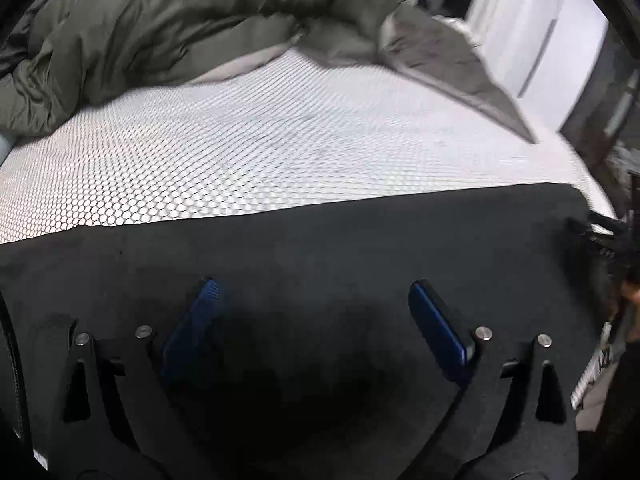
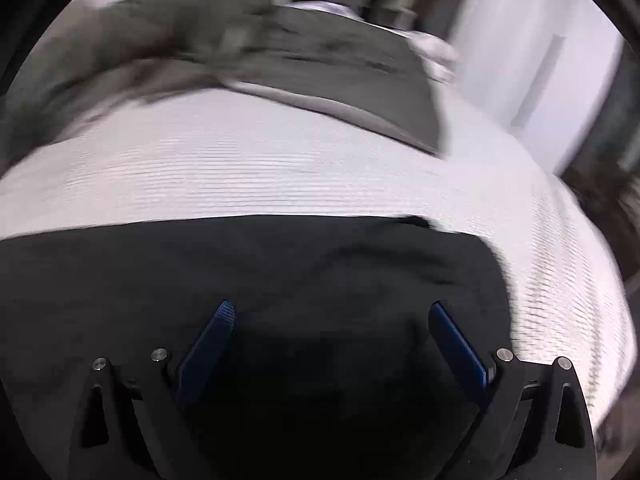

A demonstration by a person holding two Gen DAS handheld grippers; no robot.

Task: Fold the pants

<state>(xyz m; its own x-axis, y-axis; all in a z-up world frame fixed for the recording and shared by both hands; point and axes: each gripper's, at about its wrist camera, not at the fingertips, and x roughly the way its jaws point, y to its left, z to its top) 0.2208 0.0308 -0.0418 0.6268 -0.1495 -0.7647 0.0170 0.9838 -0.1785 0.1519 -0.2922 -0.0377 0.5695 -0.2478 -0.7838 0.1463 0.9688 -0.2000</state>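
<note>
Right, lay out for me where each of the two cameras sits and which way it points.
Left wrist: sits on the left gripper, looking forward along its open blue-padded fingers over black fabric pants toward the white honeycomb-patterned bed cover; a hand shows dimly at the right edge.
Right wrist: sits on the right gripper, open, facing the same way over the pants; motion-blurred, no body part shows.
Shared: the pants, the bed cover and the rumpled olive-grey duvet beyond.
</note>
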